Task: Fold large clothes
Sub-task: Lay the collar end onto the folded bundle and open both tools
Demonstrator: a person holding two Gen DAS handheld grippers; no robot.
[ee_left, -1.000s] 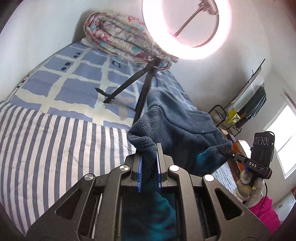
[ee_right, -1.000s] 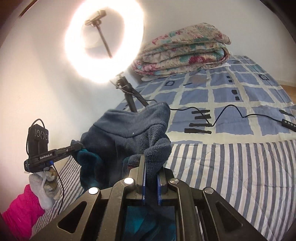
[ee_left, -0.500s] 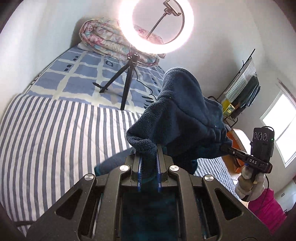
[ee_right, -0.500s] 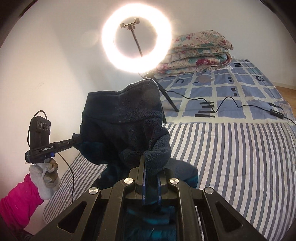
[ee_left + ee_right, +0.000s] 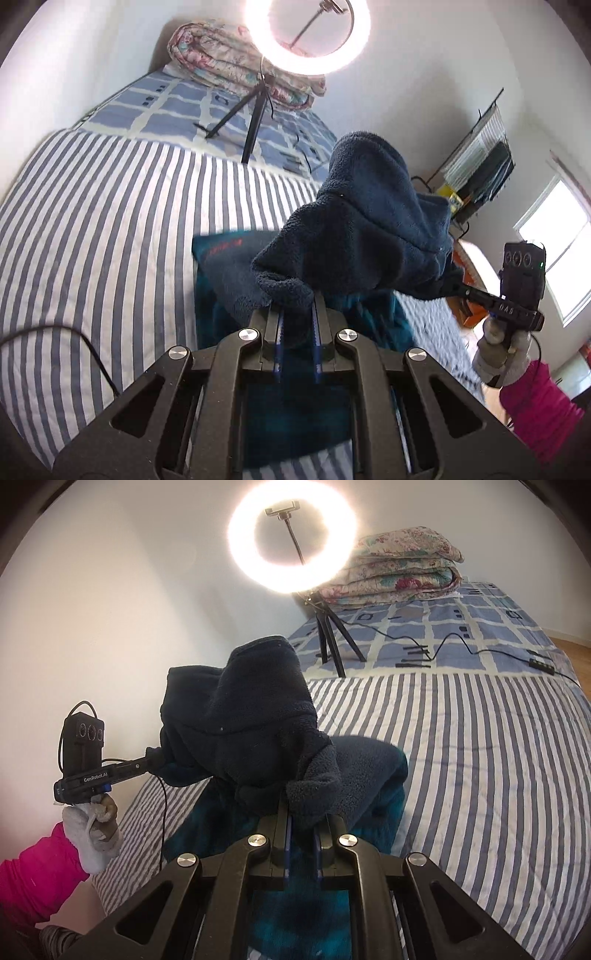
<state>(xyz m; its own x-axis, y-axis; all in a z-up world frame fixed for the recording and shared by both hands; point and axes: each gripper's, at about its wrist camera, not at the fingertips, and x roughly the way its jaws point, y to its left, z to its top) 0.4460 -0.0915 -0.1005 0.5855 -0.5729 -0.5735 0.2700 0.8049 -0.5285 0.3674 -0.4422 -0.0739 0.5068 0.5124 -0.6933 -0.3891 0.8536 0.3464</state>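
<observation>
The bed [image 5: 92, 229] is taking up most of both views, wearing a flat cotton-looking sheet in grey-blue and white stripes, with a blue-and-cream check cover [image 5: 461, 627] lying further back. A puffy floral quilt [image 5: 402, 572] is sitting folded in a stack at the far end. Next down, the fleece [image 5: 373, 236]: dark navy, thick and nubbly, bunching up into a rounded hump in the air between the two claws, while its lower part is trailing onto the striped sheet with a teal lining showing and some red lettering too blurred to read. A glowing ring light [image 5: 291, 535] is standing on a thin black tripod [image 5: 328, 635] on the check cover, its cable snaking off across the bed.

The left claw [image 5: 297, 325] is clenching a fold of fleece between its blue pads. The right claw [image 5: 303, 834] is doing the same, pinching a fuzzy fold. In the right wrist view the left claw's body is reading "GenRobot.AI"; in the left wrist view the other one is showing "DAS". A gloved hand [image 5: 96, 823] with a pink sleeve [image 5: 33, 882] is gripping the handle.
</observation>
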